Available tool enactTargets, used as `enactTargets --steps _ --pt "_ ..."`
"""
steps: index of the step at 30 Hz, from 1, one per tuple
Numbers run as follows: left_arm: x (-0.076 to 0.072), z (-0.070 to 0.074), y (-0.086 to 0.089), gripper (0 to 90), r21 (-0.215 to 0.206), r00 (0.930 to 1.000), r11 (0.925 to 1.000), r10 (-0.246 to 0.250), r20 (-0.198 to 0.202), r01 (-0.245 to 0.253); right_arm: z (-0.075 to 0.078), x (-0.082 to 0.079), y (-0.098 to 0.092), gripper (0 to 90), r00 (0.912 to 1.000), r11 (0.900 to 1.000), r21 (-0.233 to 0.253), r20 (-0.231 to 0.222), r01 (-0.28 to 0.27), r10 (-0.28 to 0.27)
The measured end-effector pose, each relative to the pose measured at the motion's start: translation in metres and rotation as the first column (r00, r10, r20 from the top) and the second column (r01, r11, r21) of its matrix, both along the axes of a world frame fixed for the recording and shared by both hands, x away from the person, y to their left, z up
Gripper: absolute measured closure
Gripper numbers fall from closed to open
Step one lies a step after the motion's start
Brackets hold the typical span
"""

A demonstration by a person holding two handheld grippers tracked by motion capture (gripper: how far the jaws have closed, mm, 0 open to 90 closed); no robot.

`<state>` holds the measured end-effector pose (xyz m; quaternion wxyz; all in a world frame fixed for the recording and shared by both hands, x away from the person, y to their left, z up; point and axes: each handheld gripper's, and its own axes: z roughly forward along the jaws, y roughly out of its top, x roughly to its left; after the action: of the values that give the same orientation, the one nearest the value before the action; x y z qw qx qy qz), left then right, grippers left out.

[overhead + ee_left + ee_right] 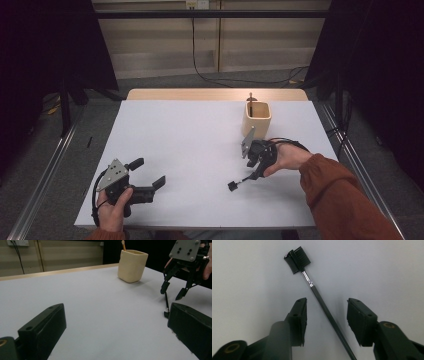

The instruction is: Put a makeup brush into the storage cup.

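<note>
A slim black brow brush with a comb-and-bristle head and silver ferrule (312, 287) lies flat on the white worktop (200, 150) toward its right edge, its handle running between the spread jaws of the right claw (327, 322), which hangs over it without touching. Just behind, near the far right corner, stands a cream square-sided cup (257, 118) holding a thin stick. The left claw (150, 172), jaws wide and empty, rests near the near left corner. No readable writing shows.
</note>
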<state>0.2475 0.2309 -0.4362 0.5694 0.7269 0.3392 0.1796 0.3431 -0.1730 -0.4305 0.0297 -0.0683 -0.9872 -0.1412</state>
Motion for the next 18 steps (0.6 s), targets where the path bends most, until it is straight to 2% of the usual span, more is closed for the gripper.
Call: enactTargets --steps 9,15,18 --pt "0.000 0.000 0.000 1.9 0.003 1.0000 1.0000 -0.002 -0.001 0.002 -0.009 -0.001 0.010 63.3 0.9990 0.999 -0.028 -0.009 -0.044 0.043" --pt "0.000 0.000 0.000 1.9 0.005 1.0000 1.0000 -0.002 -0.001 0.002 -0.016 -0.003 0.015 67.0 0.9976 0.996 -0.063 -0.022 -0.066 0.065" --pt "0.000 0.000 0.000 1.9 0.006 1.0000 1.0000 -0.002 -0.001 0.002 -0.017 -0.005 0.016 68.5 0.9969 0.994 -0.072 -0.009 -0.079 0.079"
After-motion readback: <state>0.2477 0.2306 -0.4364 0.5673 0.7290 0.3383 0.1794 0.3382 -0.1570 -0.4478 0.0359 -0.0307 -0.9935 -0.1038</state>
